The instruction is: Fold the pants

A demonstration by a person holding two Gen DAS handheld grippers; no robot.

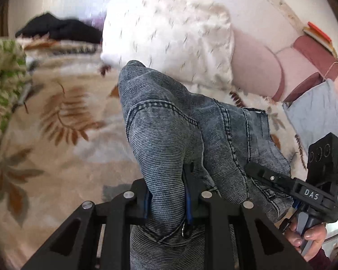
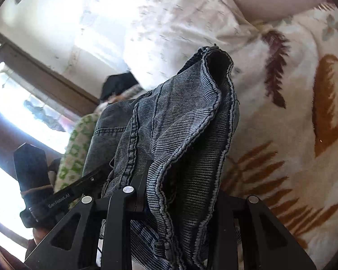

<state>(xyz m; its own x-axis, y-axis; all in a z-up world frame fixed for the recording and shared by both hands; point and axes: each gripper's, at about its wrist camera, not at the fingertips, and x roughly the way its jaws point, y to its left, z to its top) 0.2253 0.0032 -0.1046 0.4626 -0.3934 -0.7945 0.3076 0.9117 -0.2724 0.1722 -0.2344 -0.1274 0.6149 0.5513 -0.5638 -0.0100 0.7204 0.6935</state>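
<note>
Grey-blue washed denim fills the middle of both wrist views: the pants (image 1: 169, 121) are bunched and lifted above the bed (image 1: 56, 135), held by both grippers at once. In the left wrist view the left gripper (image 1: 166, 202) has its jaws closed on a thick roll of the fabric, blue pads pressing either side, with a small metal ring peeking out below the grip. From there the pants run away from the camera toward the head of the bed, where a white pillow (image 1: 169, 33) leans beside a pink one (image 1: 256, 72); their long axis follows that line.

The right gripper (image 1: 279, 180) enters at the lower right of that view, its fingertips buried under denim. In the right wrist view the right gripper (image 2: 180, 193) is draped over by a stitched hem edge of the pants (image 2: 180, 123), which covers one finger entirely, though the cloth clearly hangs from a closed grip.

Both views are motion-blurred. How much of the pants touches the leaf-patterned blanket (image 2: 293, 135) is hidden. A dark garment (image 1: 60, 29) lies near the far edge, and a green-patterned cloth (image 1: 4, 76) is cut off at the side.
</note>
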